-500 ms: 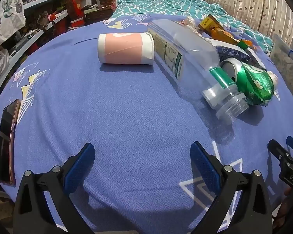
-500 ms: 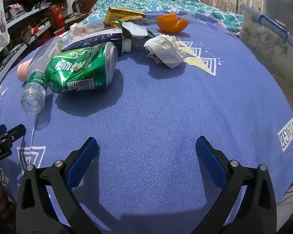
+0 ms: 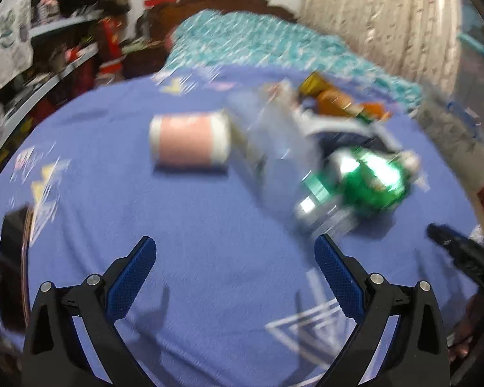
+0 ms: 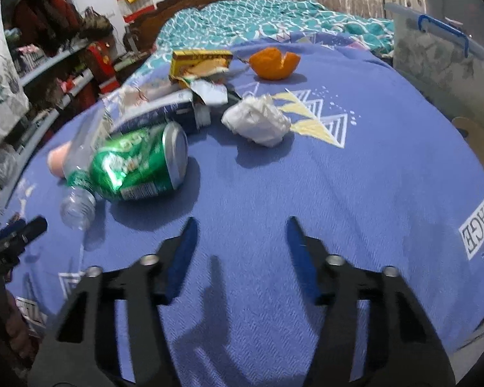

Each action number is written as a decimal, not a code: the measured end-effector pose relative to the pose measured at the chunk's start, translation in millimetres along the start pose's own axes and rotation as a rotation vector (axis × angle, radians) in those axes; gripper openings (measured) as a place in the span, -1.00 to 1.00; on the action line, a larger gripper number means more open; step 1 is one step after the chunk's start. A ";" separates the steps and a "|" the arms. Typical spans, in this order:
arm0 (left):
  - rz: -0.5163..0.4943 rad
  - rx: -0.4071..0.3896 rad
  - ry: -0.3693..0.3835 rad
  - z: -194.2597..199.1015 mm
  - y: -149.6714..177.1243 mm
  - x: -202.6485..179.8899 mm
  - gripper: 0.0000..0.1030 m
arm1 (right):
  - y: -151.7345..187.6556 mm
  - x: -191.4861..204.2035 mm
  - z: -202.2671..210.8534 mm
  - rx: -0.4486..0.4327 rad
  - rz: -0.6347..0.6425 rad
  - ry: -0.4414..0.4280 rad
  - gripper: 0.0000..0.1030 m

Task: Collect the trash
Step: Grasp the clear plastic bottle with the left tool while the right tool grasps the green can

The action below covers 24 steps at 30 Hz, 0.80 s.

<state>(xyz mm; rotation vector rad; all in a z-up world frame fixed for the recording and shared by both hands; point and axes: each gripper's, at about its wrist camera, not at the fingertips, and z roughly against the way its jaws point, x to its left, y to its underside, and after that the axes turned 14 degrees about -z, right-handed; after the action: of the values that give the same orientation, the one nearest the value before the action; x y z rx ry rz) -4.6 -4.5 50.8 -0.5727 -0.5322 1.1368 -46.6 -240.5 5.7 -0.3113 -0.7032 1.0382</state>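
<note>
Trash lies on a blue bedspread [image 4: 371,193]. A crushed green can [image 4: 139,164] lies beside a clear plastic bottle [image 4: 77,200]. Behind them are a crumpled white tissue [image 4: 258,122], an orange peel [image 4: 274,63], a yellow box [image 4: 200,63] and a dark wrapper [image 4: 164,109]. My right gripper [image 4: 240,225] is open and empty, in front of the can and tissue. In the blurred left wrist view the can [image 3: 367,180], bottle [image 3: 274,148] and a pink roll [image 3: 190,142] show. My left gripper [image 3: 235,245] is open and empty, short of them.
A dark phone [image 3: 13,267] lies at the left bed edge. A clear storage box with a blue handle [image 4: 441,48] stands at the right. Shelves with clutter [image 4: 48,64] line the left. A teal blanket [image 4: 258,16] lies at the headboard.
Both grippers have lifted and tilted up, so the trash sits lower and farther in view. The right gripper's jaws have narrowed but stay open. The left view is now motion-blurred.
</note>
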 end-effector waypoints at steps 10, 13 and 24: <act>0.074 0.075 0.126 -33.6 -56.0 1.5 0.70 | -43.7 28.1 -16.2 0.049 -0.046 -0.196 0.17; 0.107 0.152 0.146 -59.4 -54.6 3.5 0.48 | -61.7 33.5 -37.8 0.115 -0.106 -0.250 0.14; 0.215 0.201 0.245 -66.7 -39.7 33.4 0.27 | 2.9 77.8 -45.1 0.320 0.076 -0.357 -0.23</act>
<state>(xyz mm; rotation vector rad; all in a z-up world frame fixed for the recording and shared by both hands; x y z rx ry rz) 77.1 4.5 31.3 -0.5935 -0.1453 1.2844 6.1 -167.7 0.4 0.1301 -0.8325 1.2749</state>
